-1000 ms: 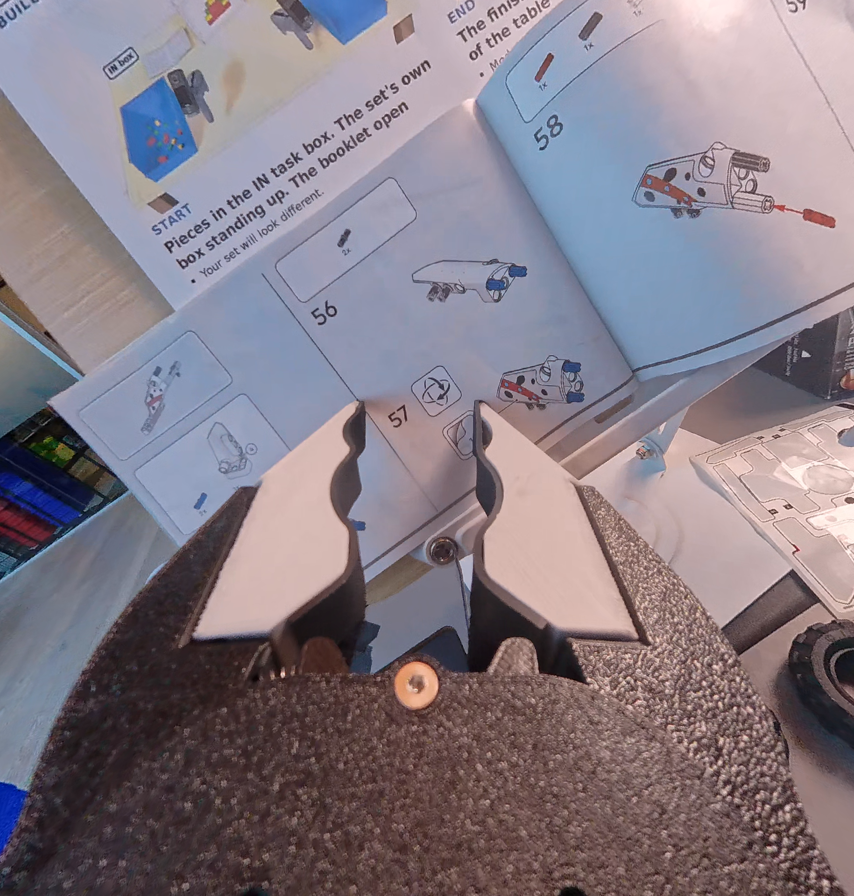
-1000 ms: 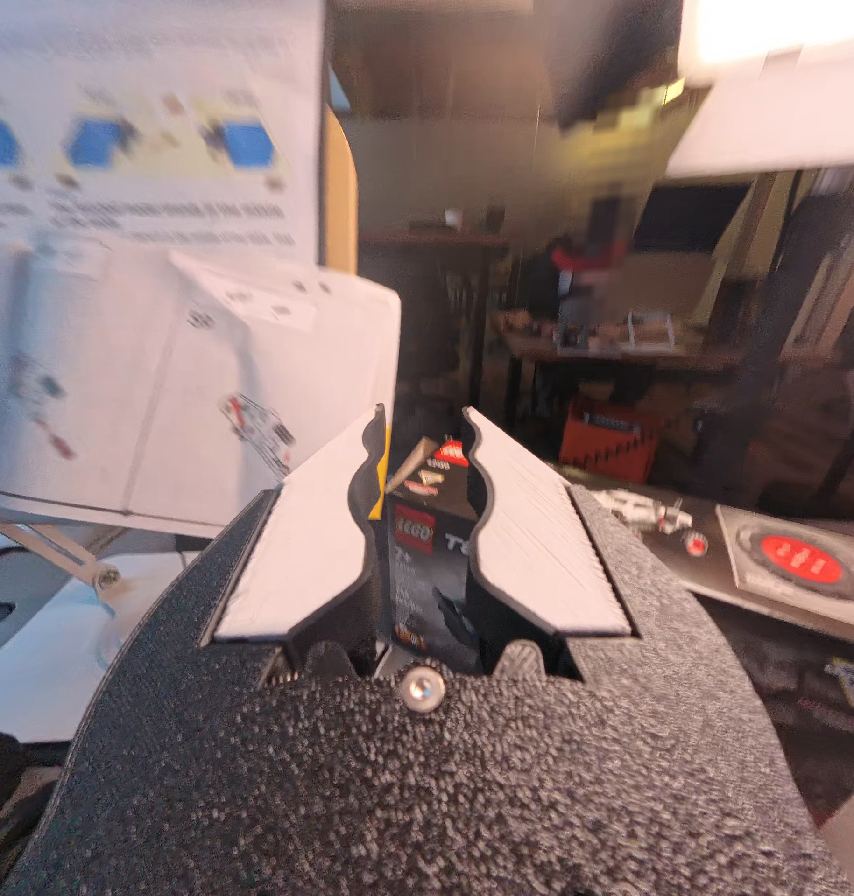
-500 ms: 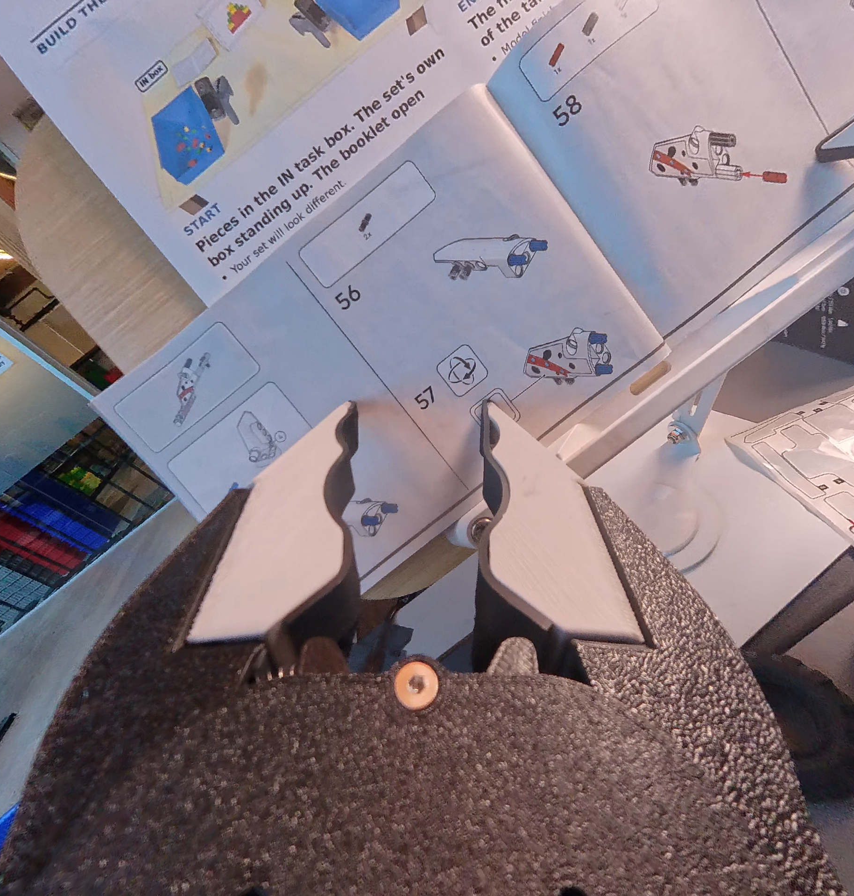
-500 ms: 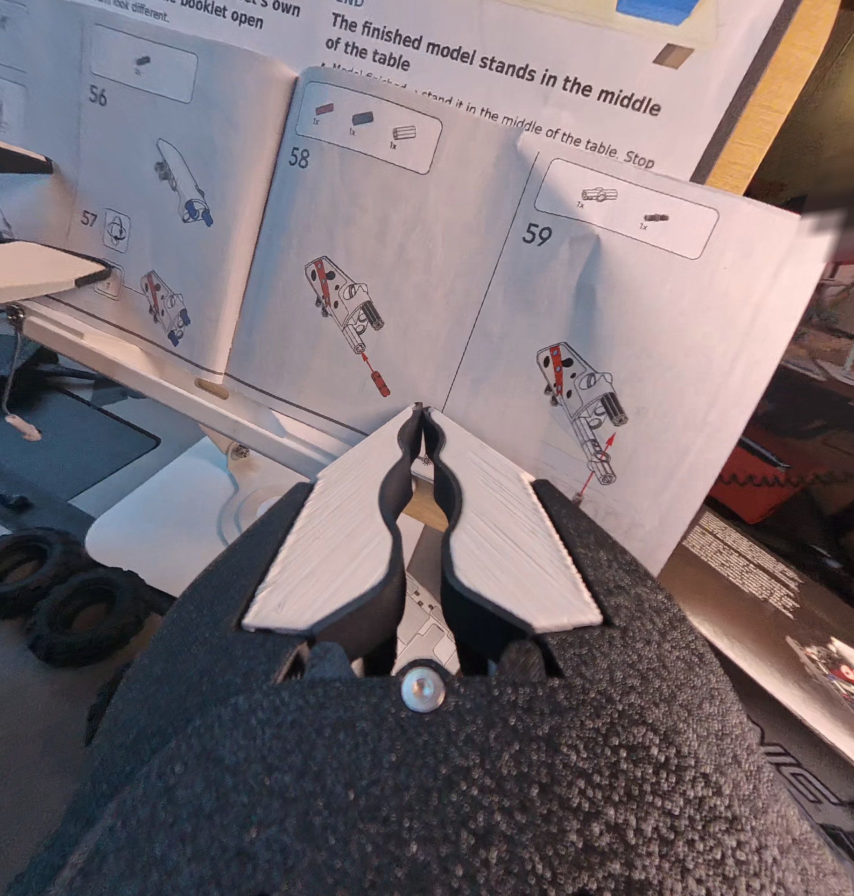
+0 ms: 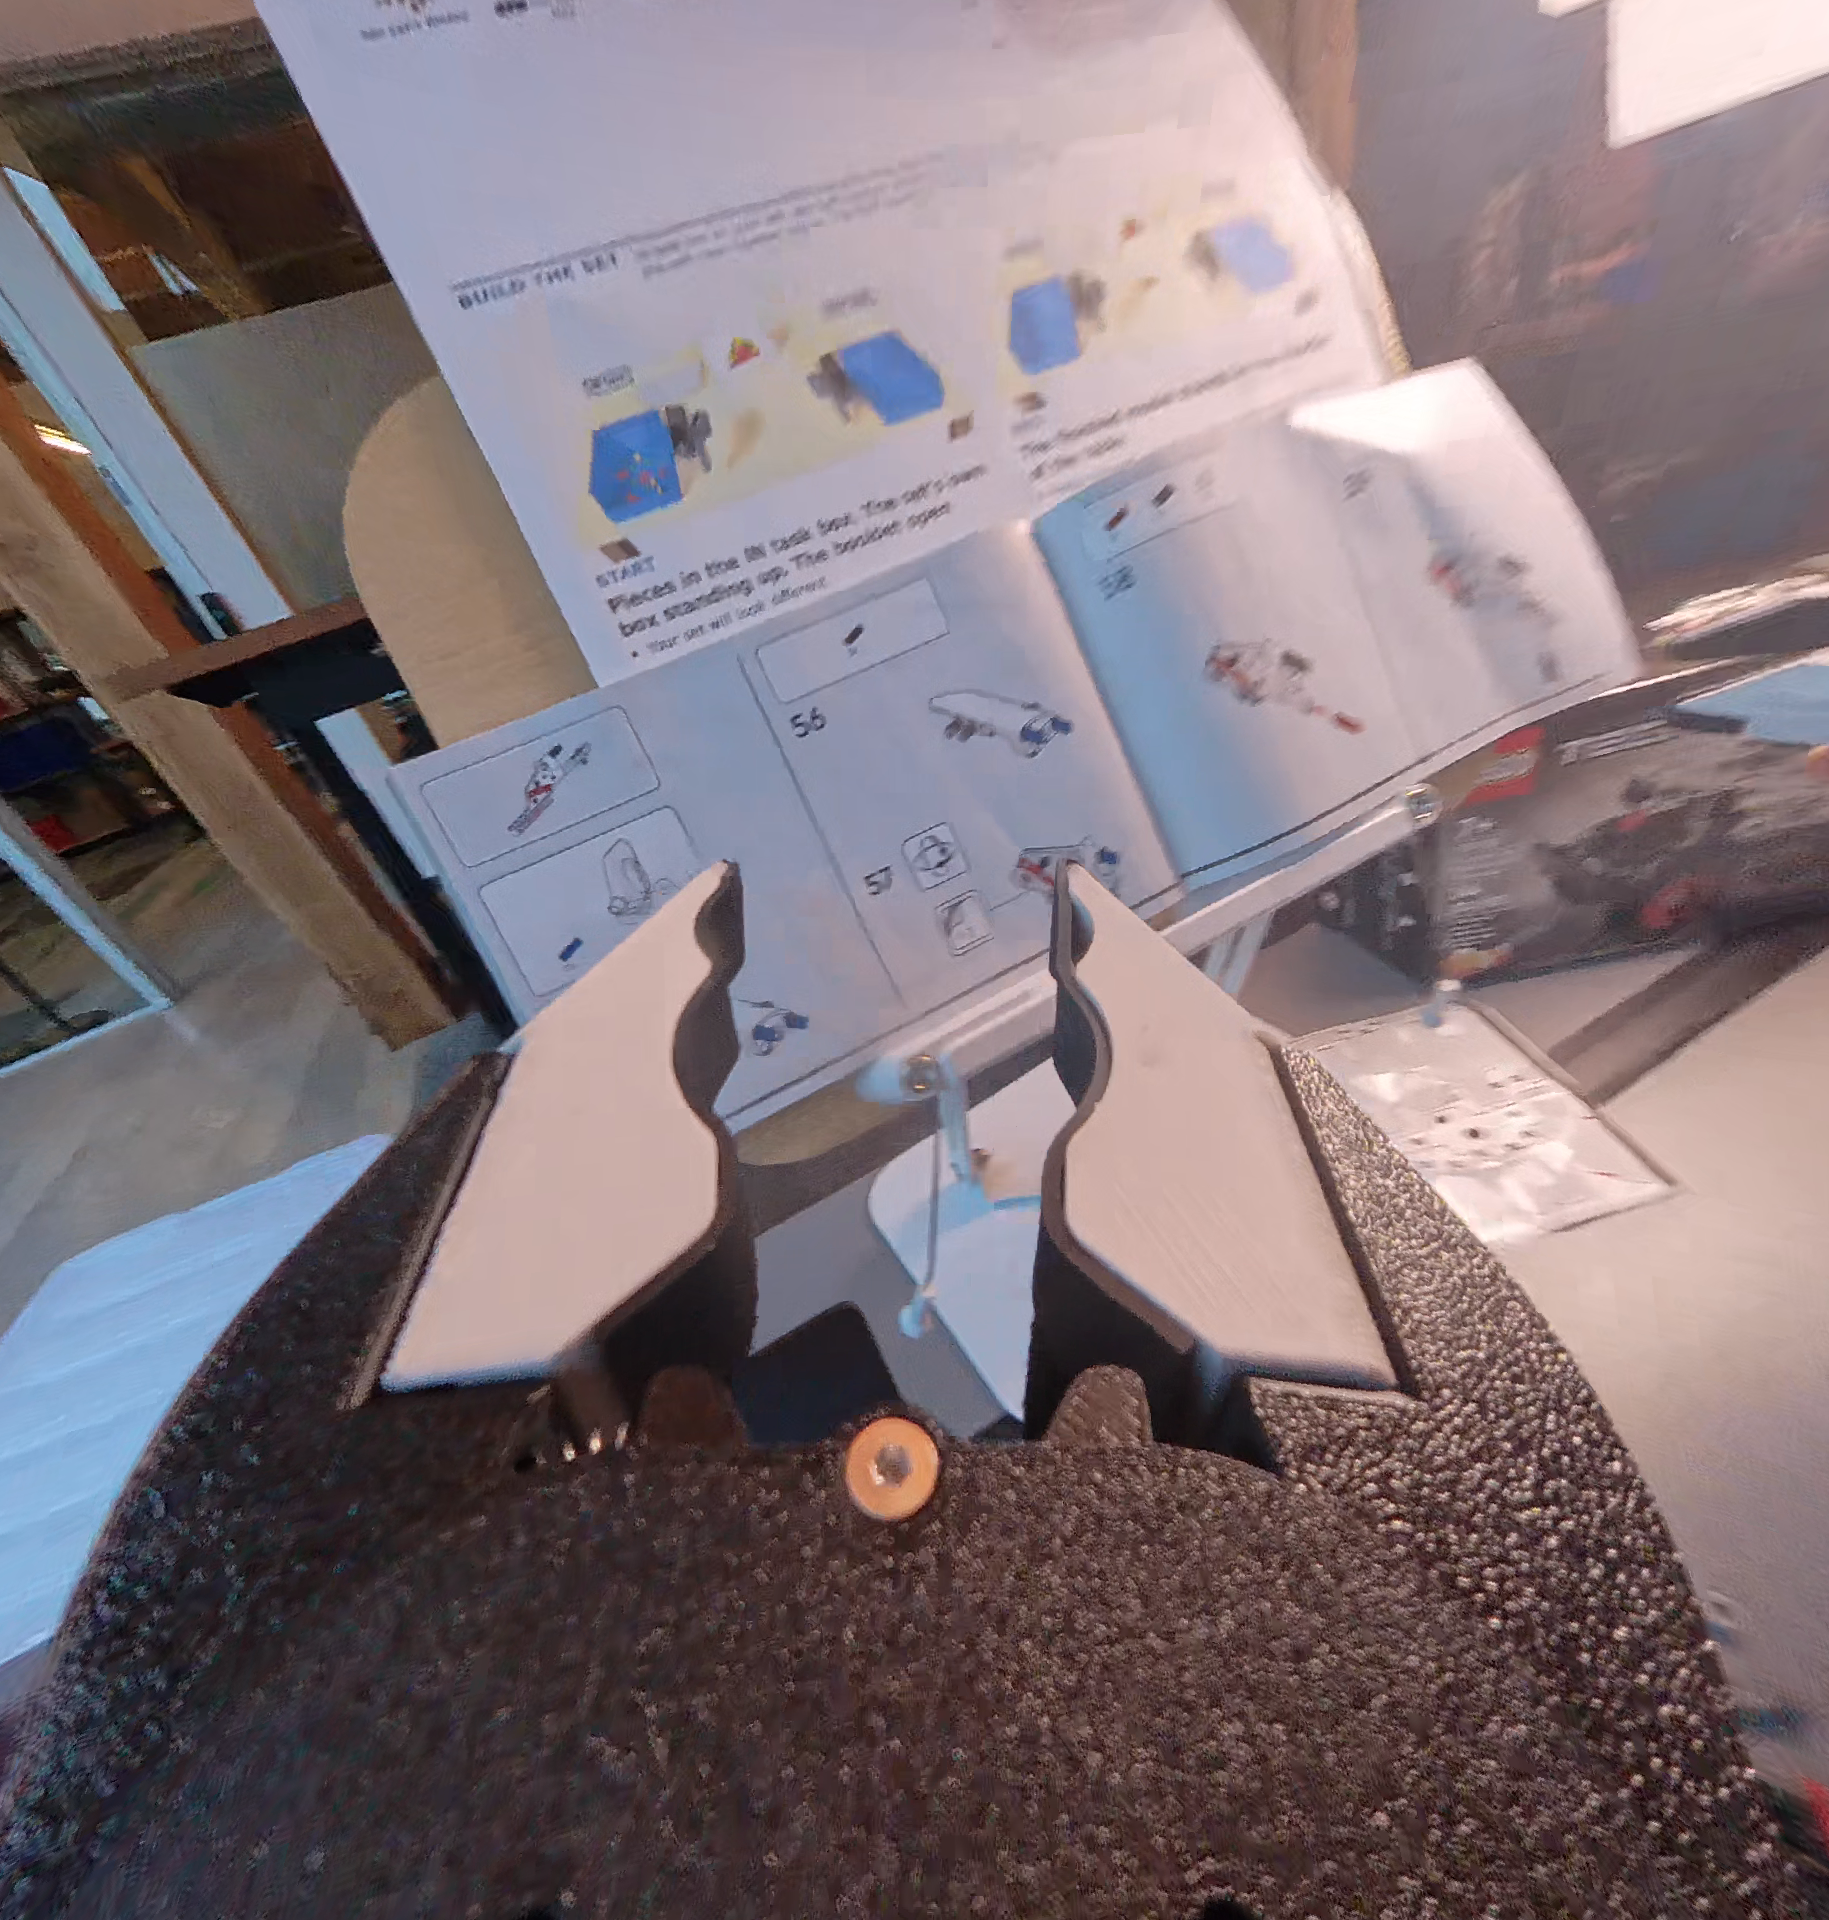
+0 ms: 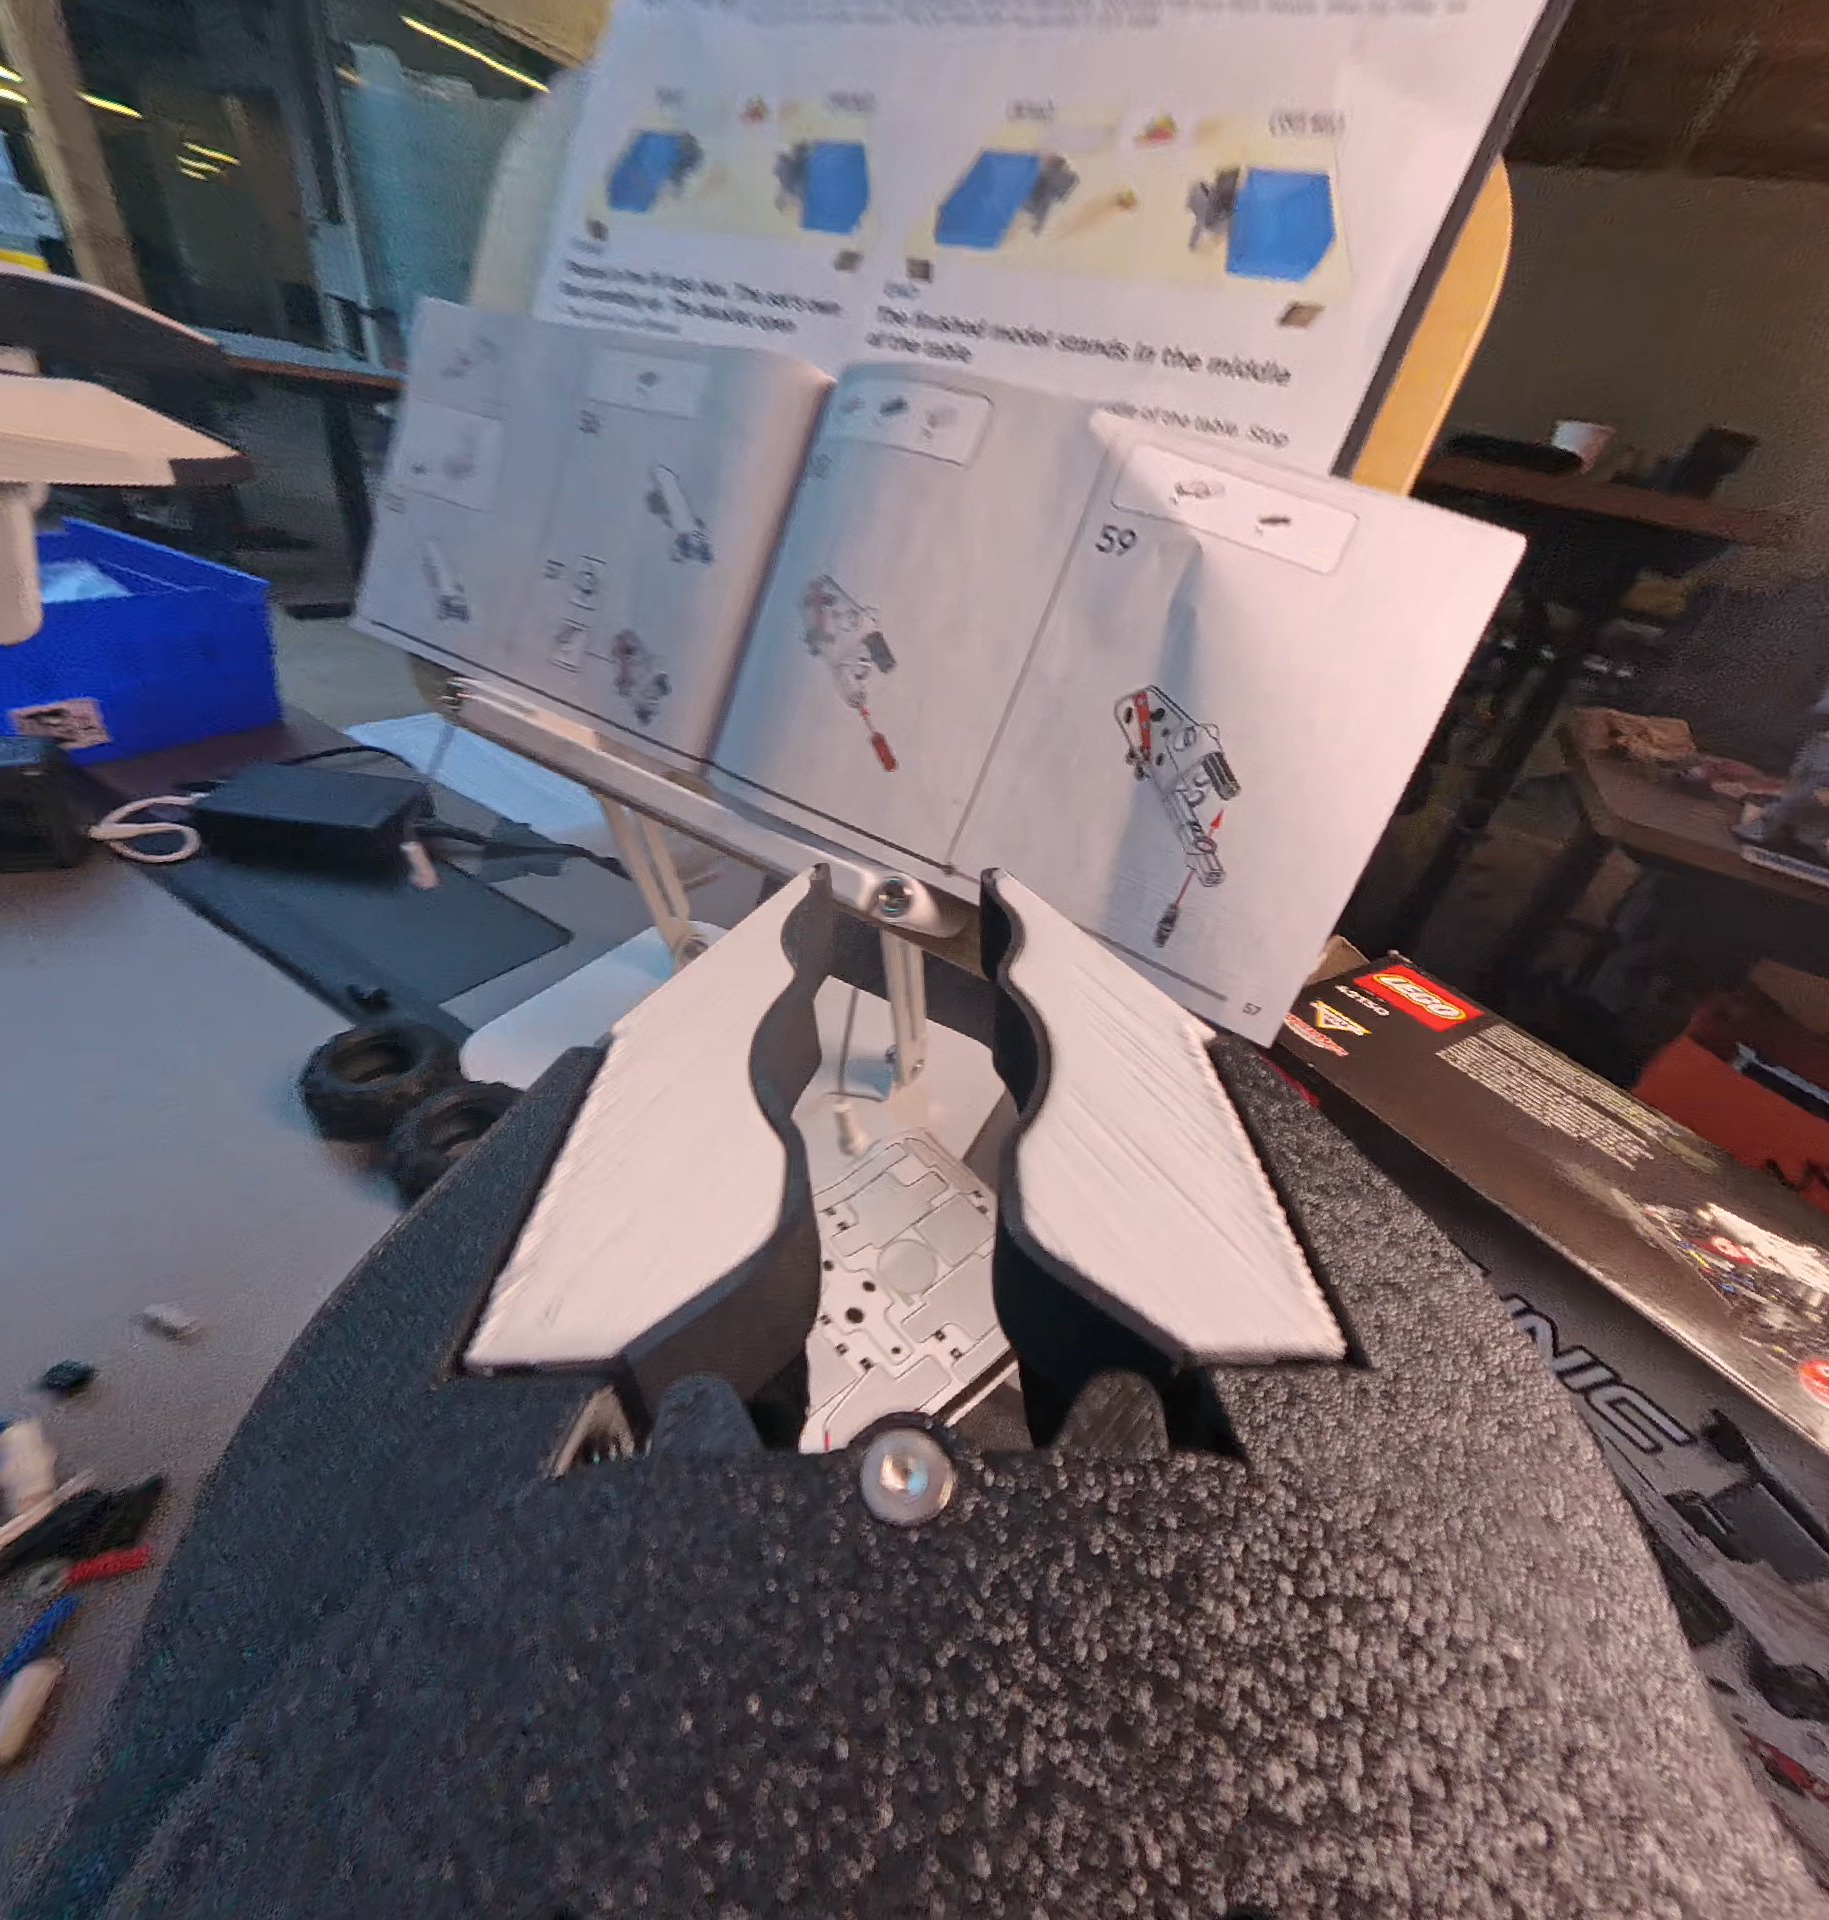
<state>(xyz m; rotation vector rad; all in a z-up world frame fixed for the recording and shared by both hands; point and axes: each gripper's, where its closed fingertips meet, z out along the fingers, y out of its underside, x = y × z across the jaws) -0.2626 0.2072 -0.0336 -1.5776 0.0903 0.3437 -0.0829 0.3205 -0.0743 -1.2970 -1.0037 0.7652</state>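
Note:
An open instruction booklet (image 5: 889, 748) stands on a white stand (image 5: 951, 1236), with a large printed sheet (image 5: 837, 312) behind it. My left gripper (image 5: 894, 883) is open and empty, a short way in front of the booklet's left pages. My right gripper (image 6: 899, 883) is open and empty, in front of the booklet (image 6: 941, 623) near the stand's ledge (image 6: 681, 790). A sticker sheet (image 6: 899, 1247) lies on the table below its fingers. The left gripper's pale finger (image 6: 68, 436) shows at the left edge of the right wrist view.
A black set box (image 6: 1512, 1122) lies right of the stand. Two black tyres (image 6: 380, 1070) sit left of the stand base. A blue bin (image 6: 131, 655) and a black power adapter (image 6: 307, 821) are at the far left. Loose small pieces (image 6: 37, 1507) lie at the near left.
Both grippers have drawn back from the booklet. The right gripper, nearly shut half a second ago, has opened. The left gripper's jaws have opened a little wider.

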